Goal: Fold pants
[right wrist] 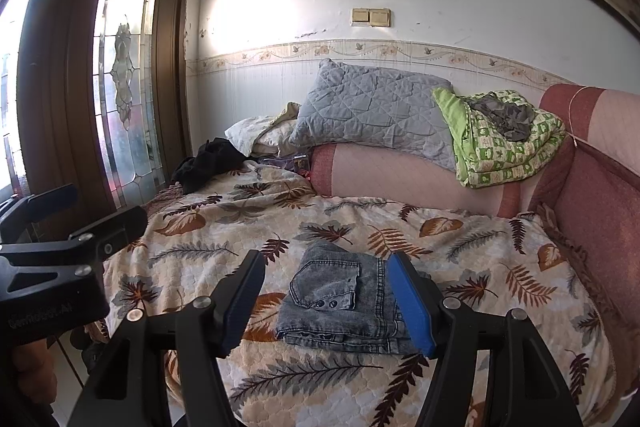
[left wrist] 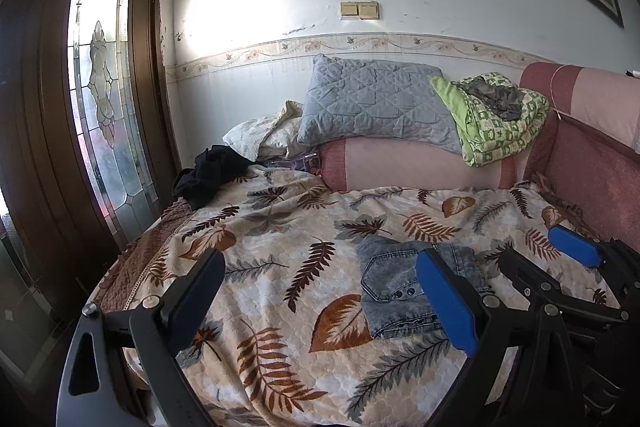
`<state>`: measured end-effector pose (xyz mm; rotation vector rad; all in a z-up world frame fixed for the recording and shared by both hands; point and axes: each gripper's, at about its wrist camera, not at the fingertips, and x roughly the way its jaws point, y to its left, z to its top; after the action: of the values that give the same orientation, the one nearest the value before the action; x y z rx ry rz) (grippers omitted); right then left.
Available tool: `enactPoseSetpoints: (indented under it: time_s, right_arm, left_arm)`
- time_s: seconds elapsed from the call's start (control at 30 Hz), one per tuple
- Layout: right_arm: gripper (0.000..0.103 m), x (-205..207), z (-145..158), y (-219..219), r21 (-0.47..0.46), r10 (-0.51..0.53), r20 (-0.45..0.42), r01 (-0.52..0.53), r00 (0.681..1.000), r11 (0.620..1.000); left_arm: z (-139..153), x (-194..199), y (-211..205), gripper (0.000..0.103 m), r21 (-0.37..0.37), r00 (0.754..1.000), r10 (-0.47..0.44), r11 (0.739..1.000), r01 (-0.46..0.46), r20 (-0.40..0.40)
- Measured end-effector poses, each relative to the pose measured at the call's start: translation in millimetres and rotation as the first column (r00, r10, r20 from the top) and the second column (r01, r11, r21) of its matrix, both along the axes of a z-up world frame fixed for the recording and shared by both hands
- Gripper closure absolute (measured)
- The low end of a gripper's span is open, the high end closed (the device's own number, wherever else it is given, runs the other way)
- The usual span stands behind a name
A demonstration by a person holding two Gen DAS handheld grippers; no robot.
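Grey-blue washed denim pants lie folded into a compact rectangle on the leaf-print bedspread; they also show in the right wrist view. My left gripper is open and empty, held above the bed to the left of the pants. My right gripper is open and empty, its fingers apart on either side of the pants, above them. The right gripper shows at the right edge of the left wrist view. The left gripper shows at the left edge of the right wrist view.
A grey quilted pillow and a green folded blanket rest on a pink bolster at the head. A black garment lies at the far left corner. A pink sofa back bounds the right side. A glass door stands left.
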<state>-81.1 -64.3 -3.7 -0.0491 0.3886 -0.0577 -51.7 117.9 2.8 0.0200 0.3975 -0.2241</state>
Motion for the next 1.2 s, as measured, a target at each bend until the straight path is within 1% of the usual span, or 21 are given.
enactPoseSetpoints:
  time_s: [0.37, 0.8, 1.2]
  right_arm:
    - [0.035, -2, -4, 4, 0.003, -0.002, -0.004, 0.002, 1.0, 1.0]
    - [0.035, 4, -10, -2, 0.022, -0.01, -0.023, 0.01, 1.0, 1.0]
    - [0.035, 3, -11, 0, 0.024, -0.014, -0.026, 0.014, 1.0, 1.0]
  left_arm:
    - [-2, -1, -1, 0.006, 0.001, 1.0, -0.001, 1.0, 0.001, -0.008]
    - [-8, 4, -9, 0.006, 0.012, 0.999, -0.009, 1.0, 0.01, -0.035]
    - [-8, 3, -11, 0.006, 0.012, 0.999, -0.011, 1.0, 0.012, -0.037]
